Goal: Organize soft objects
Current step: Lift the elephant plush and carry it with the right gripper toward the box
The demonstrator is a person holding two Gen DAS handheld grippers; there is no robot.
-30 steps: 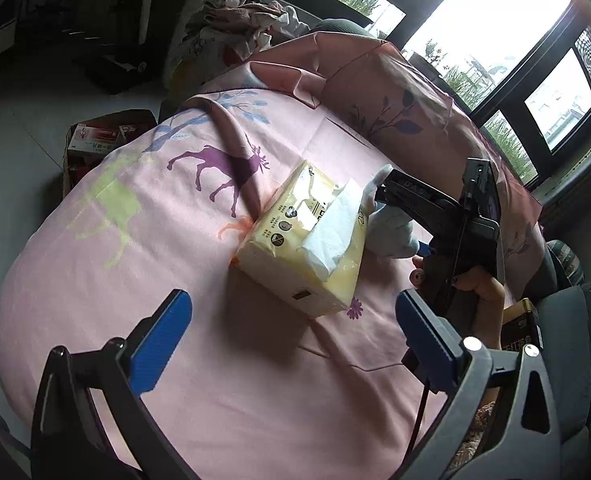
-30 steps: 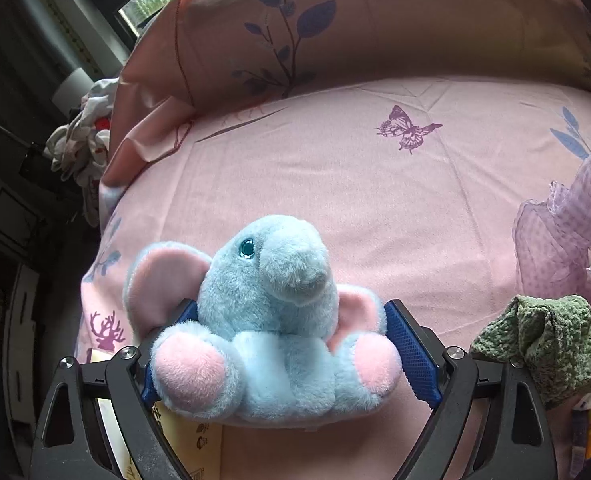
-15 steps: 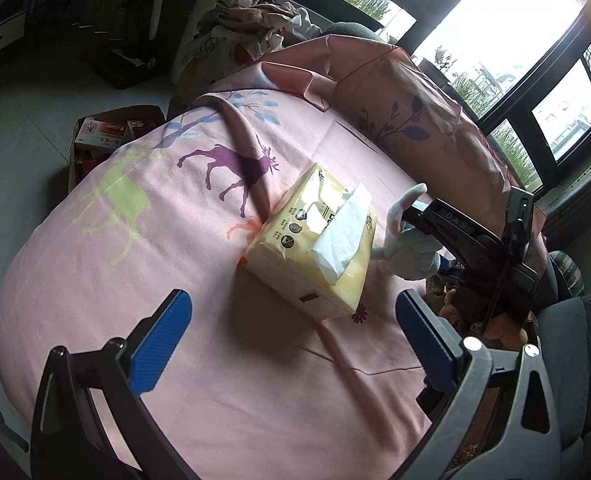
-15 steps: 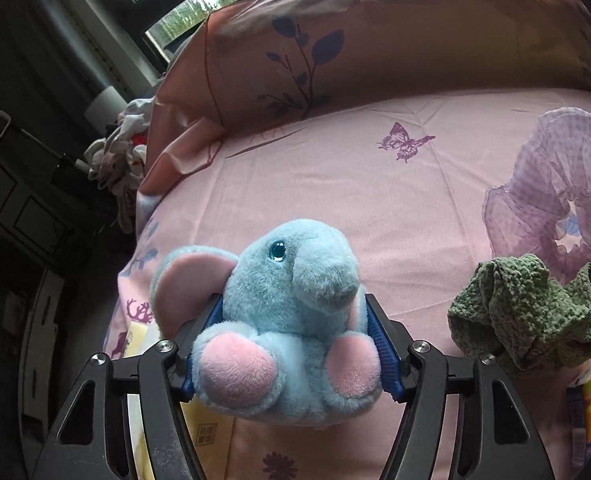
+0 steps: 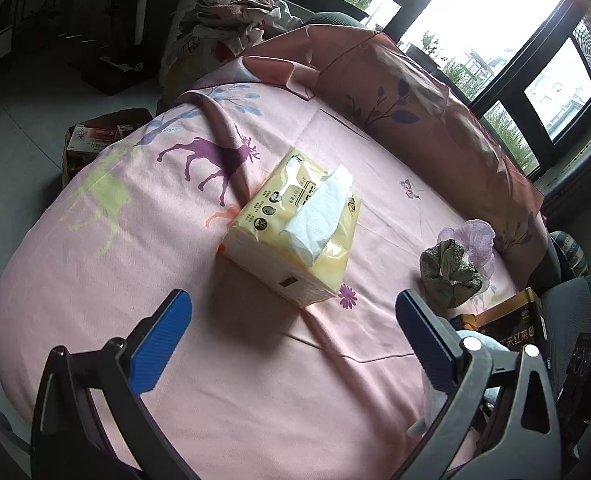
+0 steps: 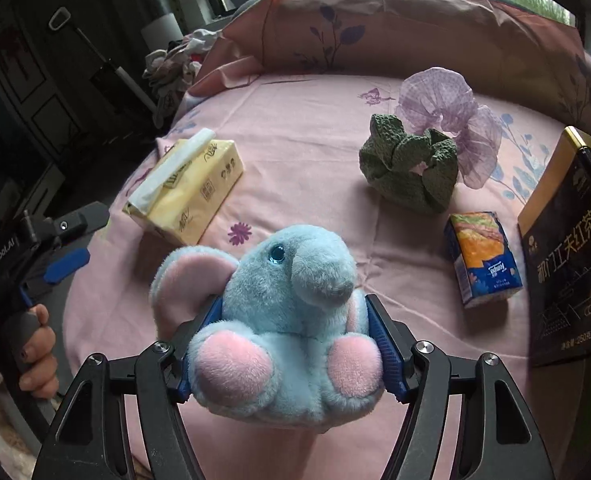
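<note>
The right gripper [image 6: 291,354] pinches the soft elephant [image 6: 283,320] so it can be carried. The left gripper [image 5: 295,334] has its fingers spread wide and holds nothing above the bed [image 5: 135,272].

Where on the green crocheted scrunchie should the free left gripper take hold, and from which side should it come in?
Grip the green scrunchie on its near, bunched rim, coming from above on the side facing the tissue pack. Its far side touches the purple scrunchie, so a near-side pinch likely lifts it alone. The left gripper is open; the right gripper holds the elephant.
</note>
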